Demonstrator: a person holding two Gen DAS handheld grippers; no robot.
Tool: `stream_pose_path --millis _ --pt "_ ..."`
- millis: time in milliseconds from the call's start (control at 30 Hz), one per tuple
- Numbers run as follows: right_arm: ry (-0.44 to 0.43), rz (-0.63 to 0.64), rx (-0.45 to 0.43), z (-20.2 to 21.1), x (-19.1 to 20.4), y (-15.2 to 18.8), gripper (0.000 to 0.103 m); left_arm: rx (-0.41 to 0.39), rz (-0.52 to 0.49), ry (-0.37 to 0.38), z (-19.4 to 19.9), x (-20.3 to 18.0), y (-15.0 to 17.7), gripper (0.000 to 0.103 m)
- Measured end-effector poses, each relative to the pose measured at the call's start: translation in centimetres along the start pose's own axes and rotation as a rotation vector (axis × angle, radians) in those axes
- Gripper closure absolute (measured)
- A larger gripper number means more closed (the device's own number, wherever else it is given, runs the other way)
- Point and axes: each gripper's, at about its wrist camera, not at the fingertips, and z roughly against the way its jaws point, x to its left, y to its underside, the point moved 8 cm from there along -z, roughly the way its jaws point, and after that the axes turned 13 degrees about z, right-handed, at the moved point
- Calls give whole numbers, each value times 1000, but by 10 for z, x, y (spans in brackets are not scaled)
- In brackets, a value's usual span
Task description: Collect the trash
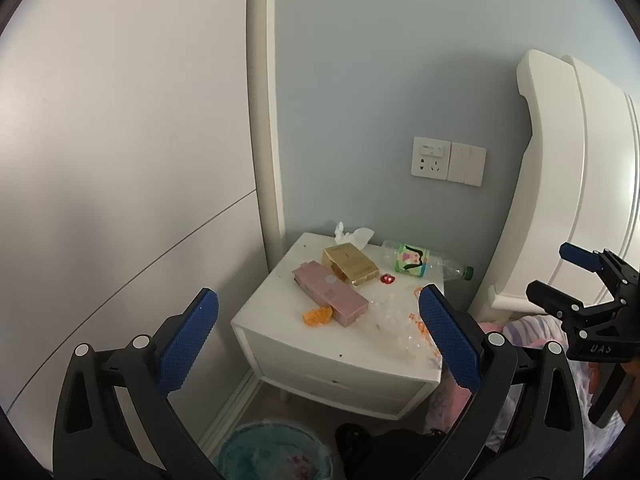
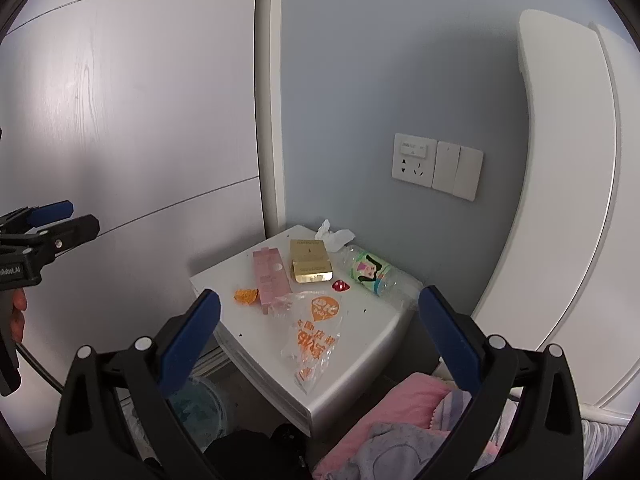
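A white nightstand (image 1: pixel 272 320) (image 2: pixel 372 340) carries trash: a pink box (image 1: pixel 330 292) (image 2: pixel 271 278), a gold box (image 1: pixel 350 263) (image 2: pixel 311 260), a crumpled tissue (image 1: pixel 354 234) (image 2: pixel 334 236), a lying plastic bottle (image 1: pixel 420 261) (image 2: pixel 378 274), an orange scrap (image 1: pixel 318 315) (image 2: pixel 246 296), a small red wrapper (image 1: pixel 387 279) (image 2: pixel 340 286) and a clear bag with orange print (image 1: pixel 400 320) (image 2: pixel 314 336). My left gripper (image 1: pixel 318 324) (image 2: pixel 76 216) hovers open in front of the nightstand, holding nothing. My right gripper (image 2: pixel 320 320) (image 1: pixel 564 276) is open too, above the bag, empty.
A lined teal bin (image 1: pixel 272 452) (image 2: pixel 200 400) stands on the floor below the nightstand's front left. White wardrobe panels rise at the left, a white headboard (image 1: pixel 560 168) at the right. Pink bedding (image 2: pixel 400 412) lies low right. A wall socket (image 1: pixel 430 158) sits above.
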Motion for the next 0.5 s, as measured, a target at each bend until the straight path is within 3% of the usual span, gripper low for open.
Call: stream_pose_path --millis 167,500 --pt "-7 -6 18 -7 -2 6 6 -30 12 13 -2 1 -2 6" --pt "3 -7 32 -21 -8 8 6 27 -5 20 -26 1 6 6"
